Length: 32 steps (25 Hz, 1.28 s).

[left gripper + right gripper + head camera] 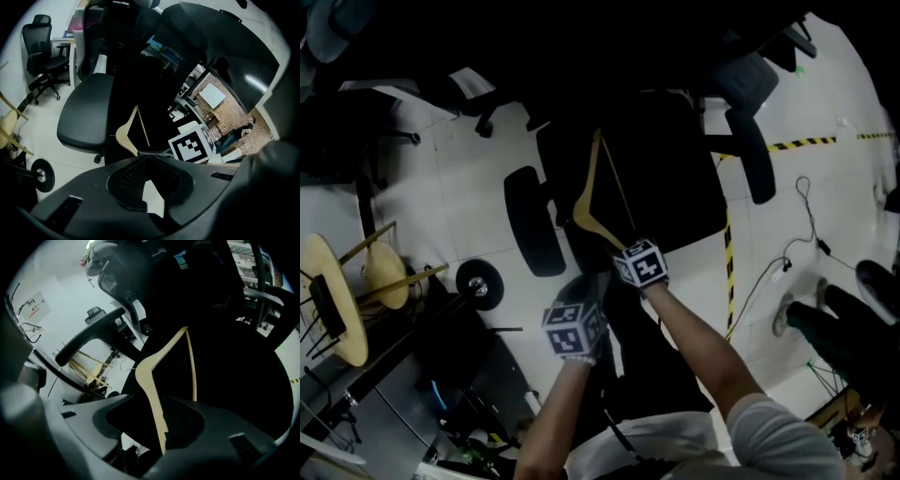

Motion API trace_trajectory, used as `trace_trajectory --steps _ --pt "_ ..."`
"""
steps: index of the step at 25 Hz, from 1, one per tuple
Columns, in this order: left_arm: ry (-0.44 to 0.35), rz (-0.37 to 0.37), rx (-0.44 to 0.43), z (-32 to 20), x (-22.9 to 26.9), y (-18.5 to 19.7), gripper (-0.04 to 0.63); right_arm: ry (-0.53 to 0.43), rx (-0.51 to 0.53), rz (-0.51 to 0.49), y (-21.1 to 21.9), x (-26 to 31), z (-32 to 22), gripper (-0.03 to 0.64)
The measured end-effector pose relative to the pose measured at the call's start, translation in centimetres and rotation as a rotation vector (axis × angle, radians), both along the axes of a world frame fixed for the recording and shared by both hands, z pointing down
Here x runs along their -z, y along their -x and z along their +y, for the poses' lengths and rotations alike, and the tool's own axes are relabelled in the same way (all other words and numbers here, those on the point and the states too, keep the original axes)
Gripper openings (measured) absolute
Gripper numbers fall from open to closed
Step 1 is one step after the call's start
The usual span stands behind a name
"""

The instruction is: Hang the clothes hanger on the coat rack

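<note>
A pale wooden clothes hanger point(581, 202) lies on the seat of a black office chair point(666, 169). My right gripper point(630, 253) is at the hanger's near end. In the right gripper view one arm of the hanger point(150, 371) runs between the jaws of the right gripper point(147, 399), close to the right pad, with a gap beside it. My left gripper point(579, 298) hangs lower and to the left, clear of the hanger point(125, 133). The jaws of the left gripper point(147, 161) are apart, and only floor shows between them. A pale wooden rack point(337, 300) of discs and pegs stands at the far left.
A black armrest point(534, 220) lies left of the seat, and another point(750, 155) to the right. A black wheel with a metal hub point(478, 284) sits on the floor near the rack. Yellow-black tape point(802, 143) and cables point(787, 262) cross the floor. A second office chair point(44, 51) stands further off.
</note>
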<state>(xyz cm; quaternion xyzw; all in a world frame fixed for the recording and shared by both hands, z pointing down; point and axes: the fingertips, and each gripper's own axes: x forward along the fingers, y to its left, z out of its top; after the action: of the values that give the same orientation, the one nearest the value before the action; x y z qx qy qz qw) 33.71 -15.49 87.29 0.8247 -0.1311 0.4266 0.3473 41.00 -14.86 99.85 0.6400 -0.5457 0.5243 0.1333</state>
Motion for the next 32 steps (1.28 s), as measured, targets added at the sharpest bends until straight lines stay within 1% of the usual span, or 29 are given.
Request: trace_trajectory --steps 4,7,11,15,19,23,27,30,32 --pt "0.022 -0.015 0.021 0.0 -1.0 -0.5 -0.008 0.049 0.042 0.009 0.0 -1.8 -0.8 0.219" --pt "0.032 -0.024 0.040 0.0 -1.8 -0.7 -0.008 0.058 0.064 0.014 -0.1 -2.5 -1.8 0.219" --pt "0.044 -0.019 0.064 -0.1 -1.7 -1.4 -0.007 0.075 0.085 0.003 0.1 -3.5 -2.6 0.219" --pt "0.056 -0.036 0.082 -0.3 -1.9 -1.0 -0.007 0.088 0.083 -0.008 0.3 -4.6 -2.6 0.217" --pt "0.062 -0.046 0.114 -0.7 -2.1 -0.5 -0.008 0.090 0.117 0.018 0.5 -4.8 -2.9 0.206" --pt "0.067 -0.053 0.148 -1.1 -2.5 -0.2 -0.008 0.130 0.170 0.068 0.7 -5.2 -3.3 0.197" --pt "0.061 -0.059 0.176 -1.6 -2.3 0.2 -0.007 0.131 0.222 0.089 0.8 -5.1 -3.5 0.170" --pt "0.052 -0.063 0.190 -2.1 -1.7 0.4 -0.008 0.125 0.257 0.082 0.8 -4.7 -3.8 0.122" --pt "0.044 -0.064 0.199 -2.5 -1.1 0.7 -0.008 0.127 0.255 0.061 0.8 -4.5 -3.7 0.114"
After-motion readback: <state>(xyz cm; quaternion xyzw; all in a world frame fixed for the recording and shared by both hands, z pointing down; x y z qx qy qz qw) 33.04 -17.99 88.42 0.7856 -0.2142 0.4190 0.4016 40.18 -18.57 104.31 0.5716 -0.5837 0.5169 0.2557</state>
